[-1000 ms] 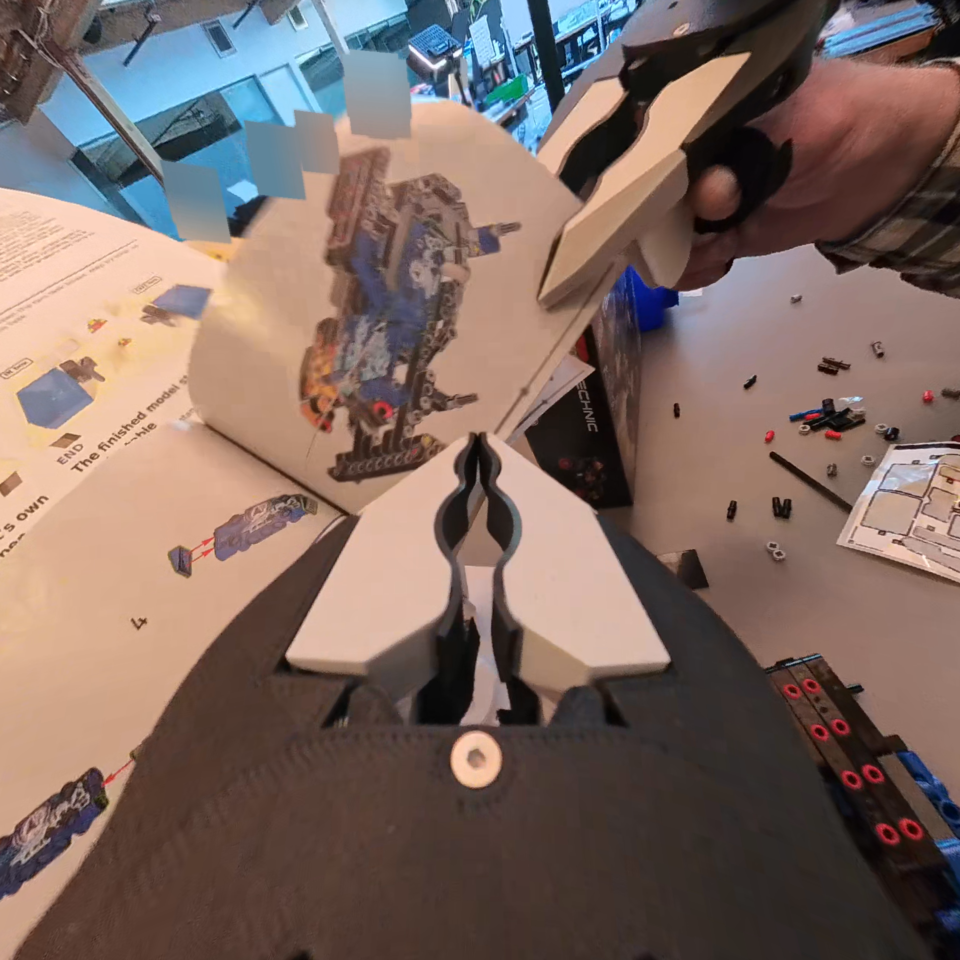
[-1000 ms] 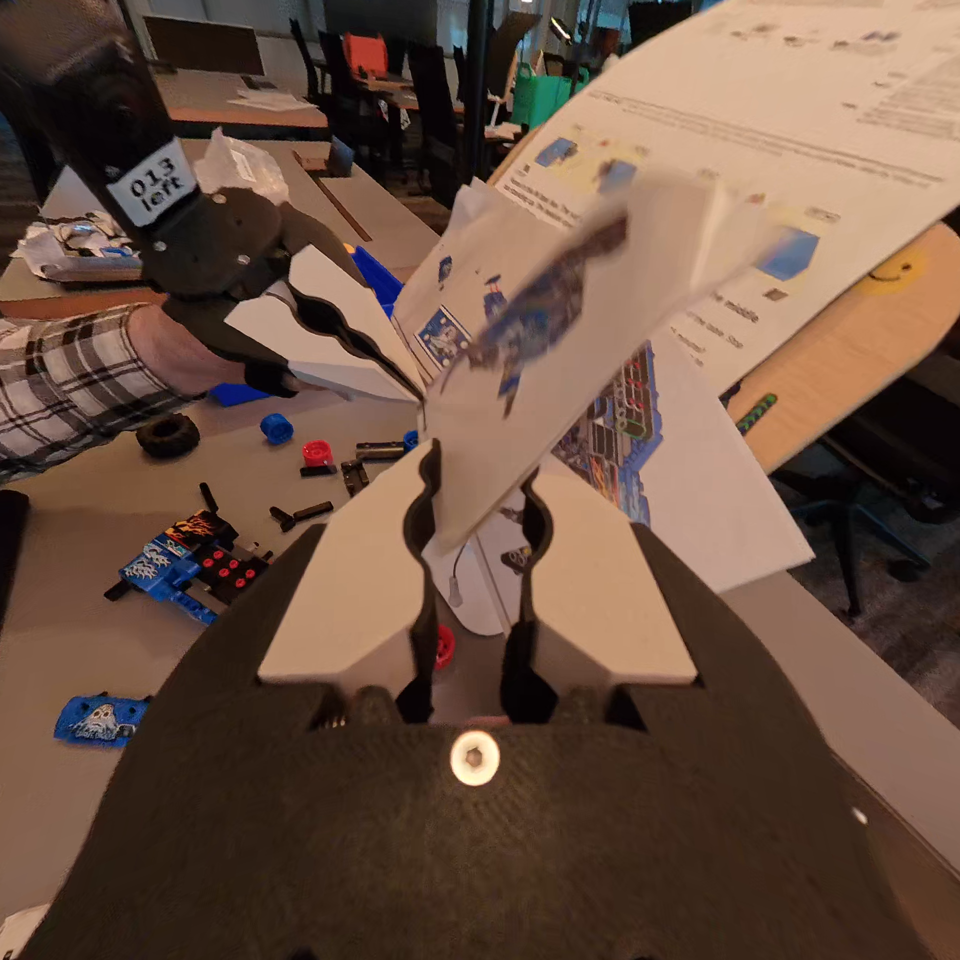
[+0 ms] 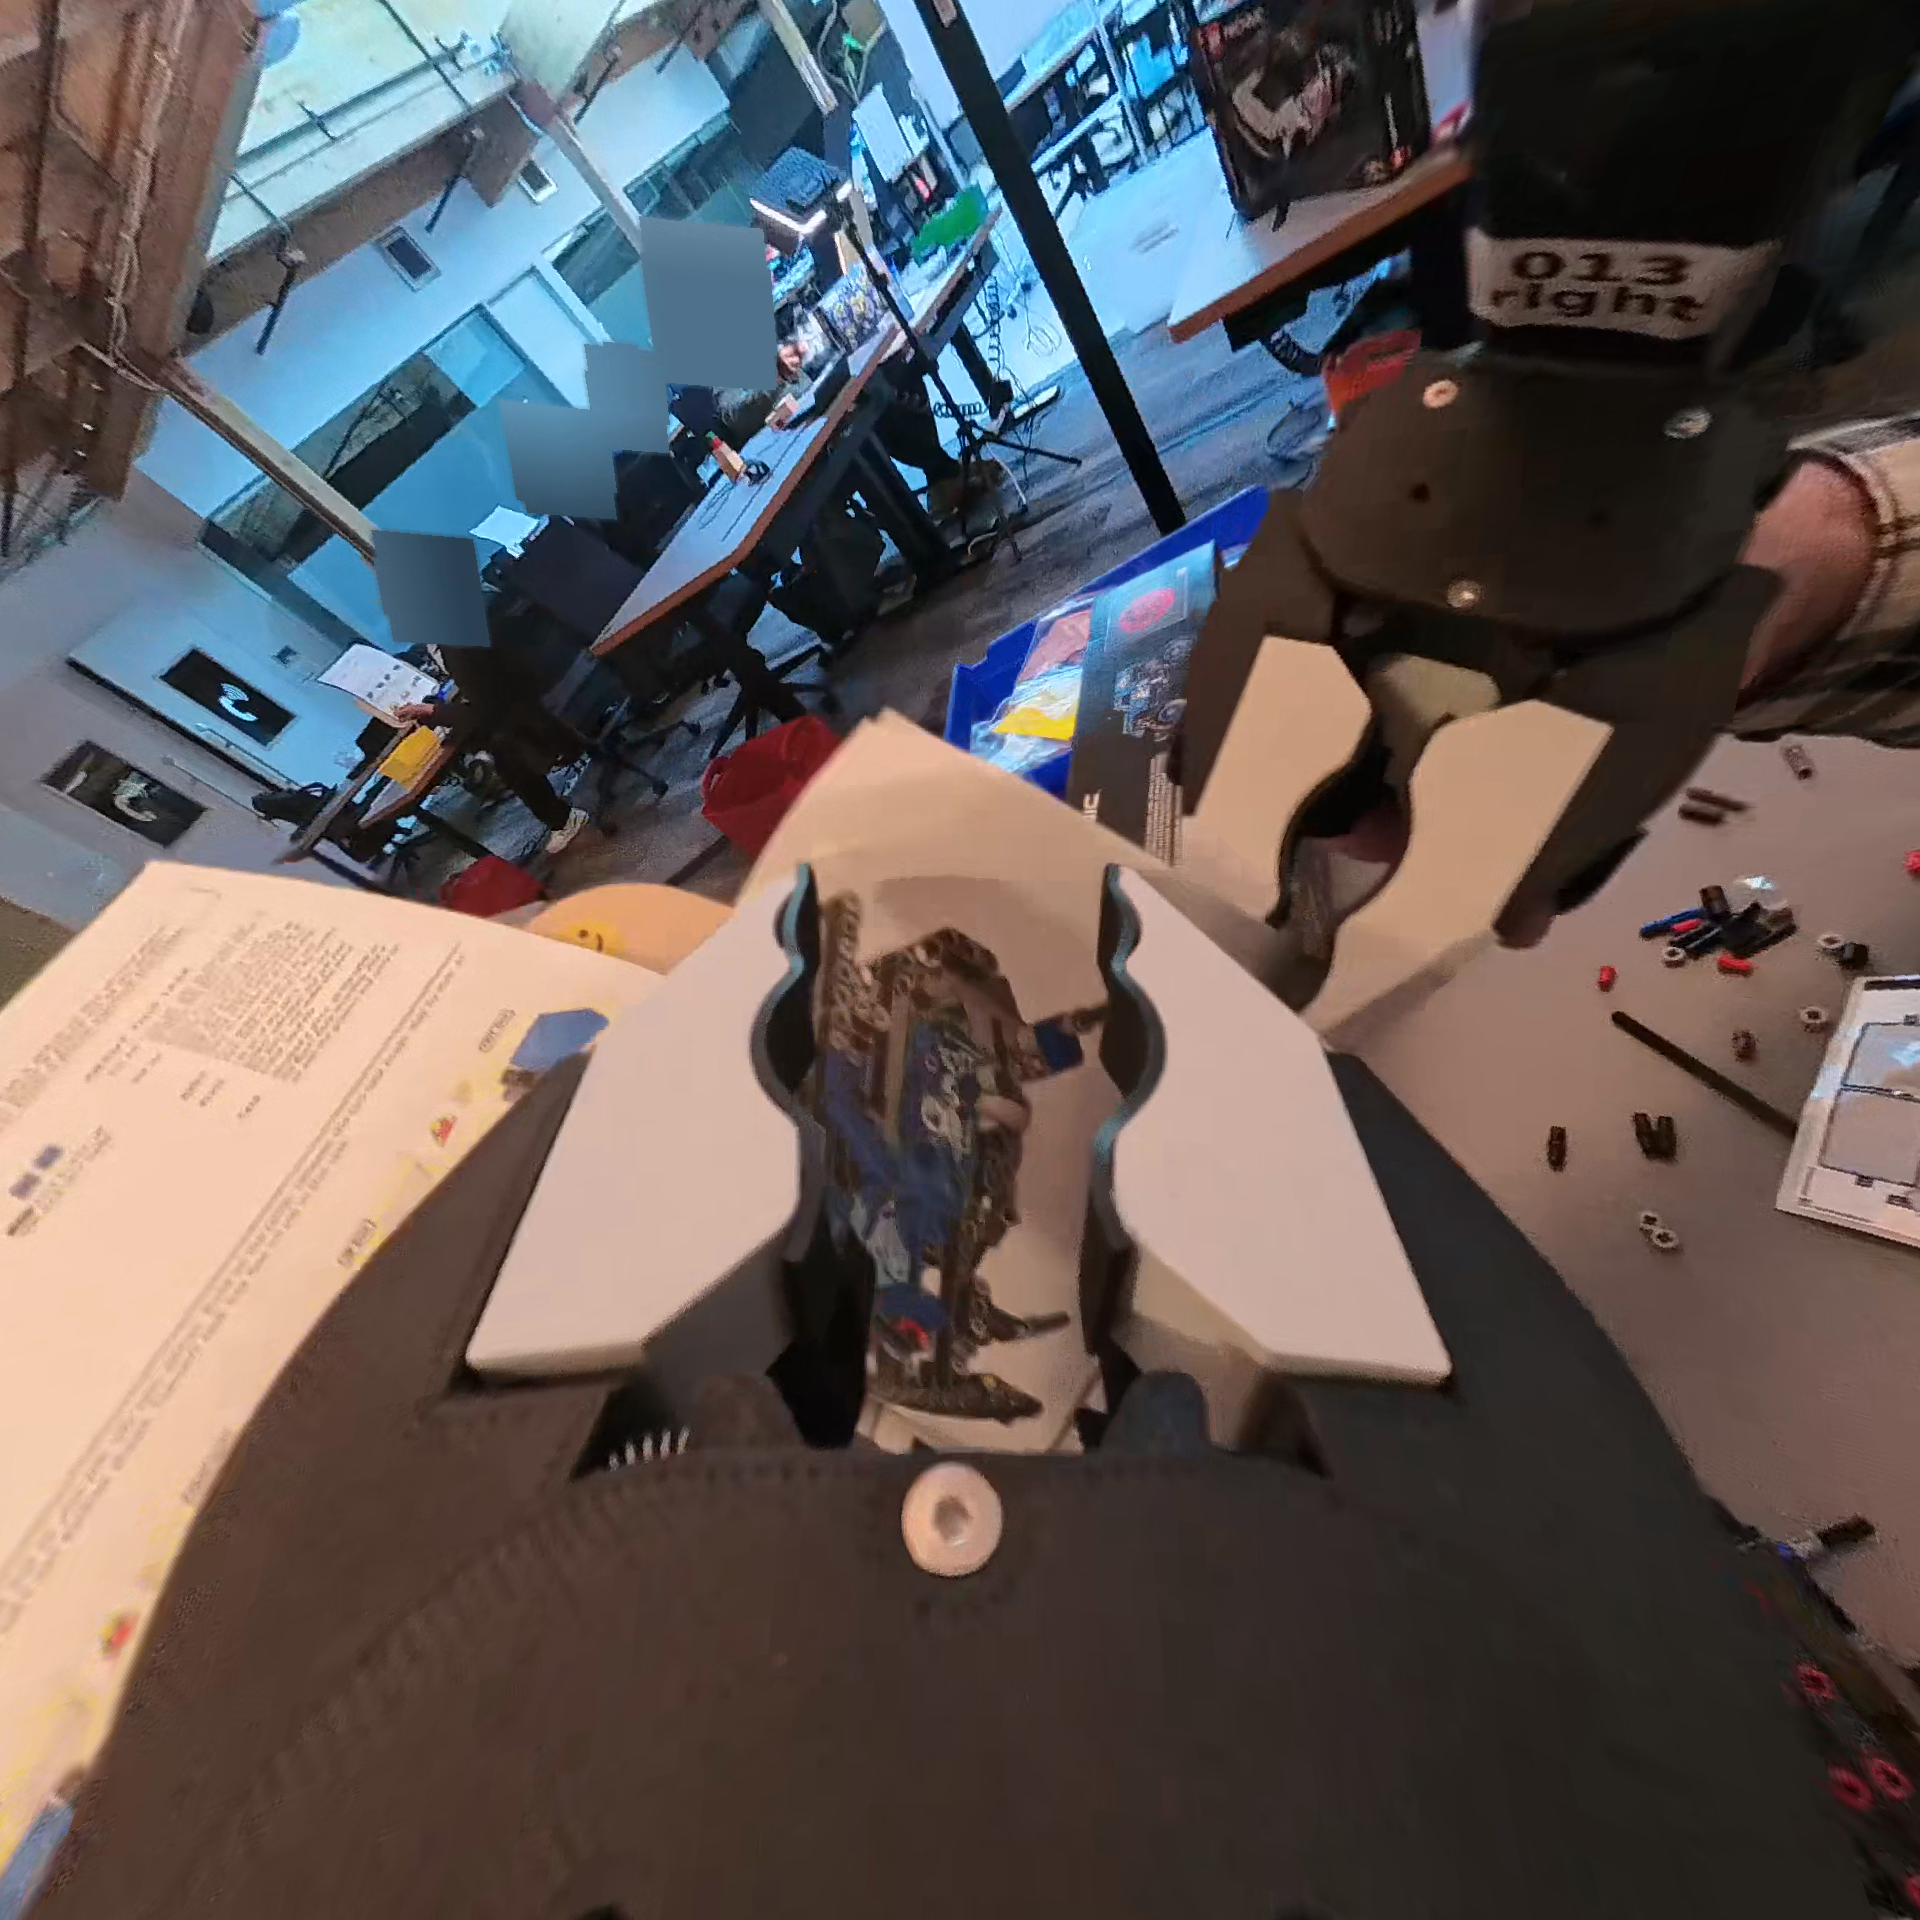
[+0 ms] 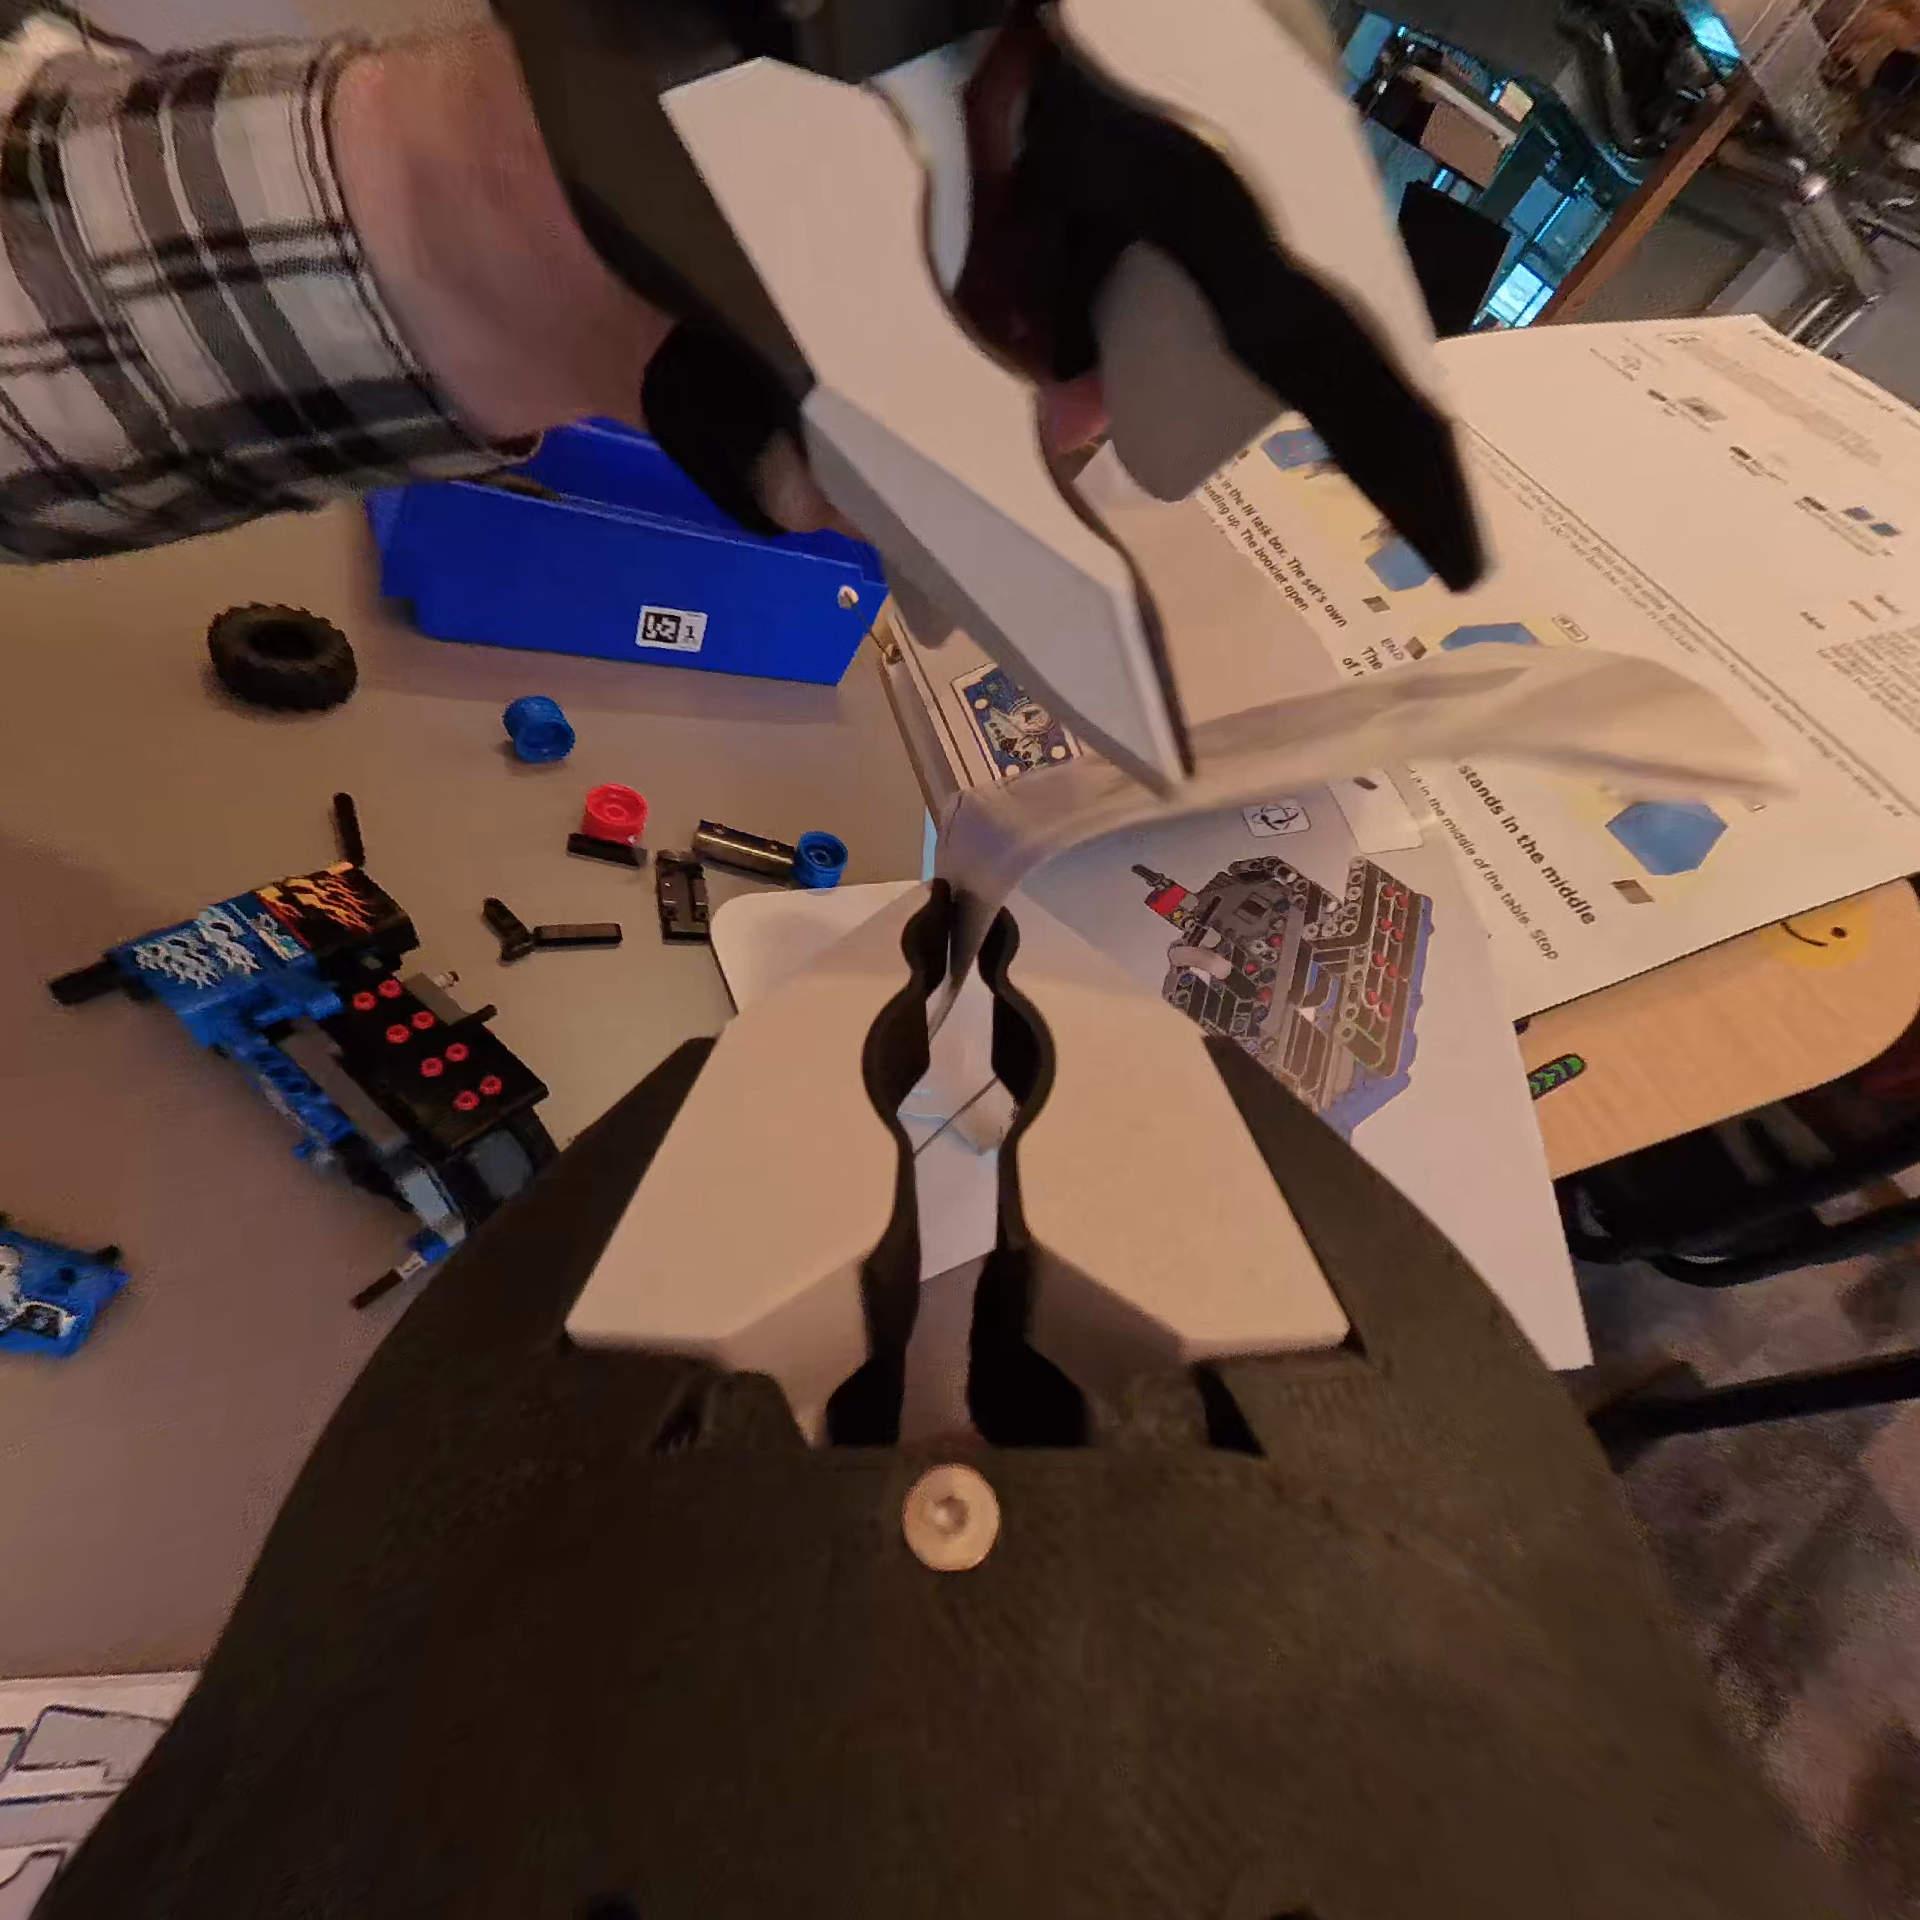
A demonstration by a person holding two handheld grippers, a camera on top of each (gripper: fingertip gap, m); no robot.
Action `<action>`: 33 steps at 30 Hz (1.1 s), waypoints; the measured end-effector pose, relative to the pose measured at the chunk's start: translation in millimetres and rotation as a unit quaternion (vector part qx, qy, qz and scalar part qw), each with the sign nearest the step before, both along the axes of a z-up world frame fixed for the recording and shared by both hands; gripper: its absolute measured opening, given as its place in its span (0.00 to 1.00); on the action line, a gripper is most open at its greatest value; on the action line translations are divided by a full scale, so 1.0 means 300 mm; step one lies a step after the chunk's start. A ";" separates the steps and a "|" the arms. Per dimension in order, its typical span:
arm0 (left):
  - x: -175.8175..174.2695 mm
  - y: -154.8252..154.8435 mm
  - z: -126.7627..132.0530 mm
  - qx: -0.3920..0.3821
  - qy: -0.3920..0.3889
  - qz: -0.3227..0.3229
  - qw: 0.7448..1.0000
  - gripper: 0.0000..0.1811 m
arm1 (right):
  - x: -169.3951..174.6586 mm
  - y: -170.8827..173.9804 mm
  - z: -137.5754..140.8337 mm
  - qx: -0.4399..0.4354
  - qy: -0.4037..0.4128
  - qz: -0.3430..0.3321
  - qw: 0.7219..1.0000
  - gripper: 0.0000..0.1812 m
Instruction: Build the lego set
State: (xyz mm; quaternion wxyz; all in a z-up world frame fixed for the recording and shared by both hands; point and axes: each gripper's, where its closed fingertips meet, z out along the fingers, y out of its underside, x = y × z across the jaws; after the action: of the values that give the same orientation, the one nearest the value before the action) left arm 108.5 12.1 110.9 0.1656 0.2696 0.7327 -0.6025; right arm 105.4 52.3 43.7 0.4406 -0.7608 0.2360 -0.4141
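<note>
The instruction booklet lies open at the table's right edge. One of its pages is lifted and curls in the air. My right gripper is shut on the near edge of that page. My left gripper is open, and the lifted page with its printed model picture stands between its fingers. In the right wrist view the left gripper hangs over the page from above. The partly built blue and black model lies on the table to the left, untouched.
A blue bin, a black tyre, blue and red hubs and small black pins lie beyond the model. A printed sheet lies behind the booklet. A sticker sheet and loose pieces lie on the right. The grippers' ends are close to 7 cm from one another.
My left gripper was shut on the page and has opened. My right gripper has closed on the page. The page has swung lower and flatter.
</note>
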 end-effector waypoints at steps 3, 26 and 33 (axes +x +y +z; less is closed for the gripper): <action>0.000 -0.035 0.022 0.015 -0.014 -0.010 1.000 0.32 | 0.003 0.009 -0.008 -0.020 -0.003 -0.002 1.000 0.00; 0.069 -0.088 -0.115 0.304 0.048 -0.075 0.949 0.33 | 0.017 0.008 -0.050 -0.170 -0.064 -0.036 0.983 0.00; 0.066 -0.075 -0.140 0.301 0.038 -0.079 0.950 0.28 | 0.015 -0.006 -0.057 -0.165 -0.063 -0.037 0.984 0.00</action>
State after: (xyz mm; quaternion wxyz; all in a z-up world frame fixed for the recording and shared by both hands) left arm 128.3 -10.3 68.8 0.0009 0.3409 0.8622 -0.3746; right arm 109.8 50.6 26.8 0.3073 -0.7861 0.1644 -0.5104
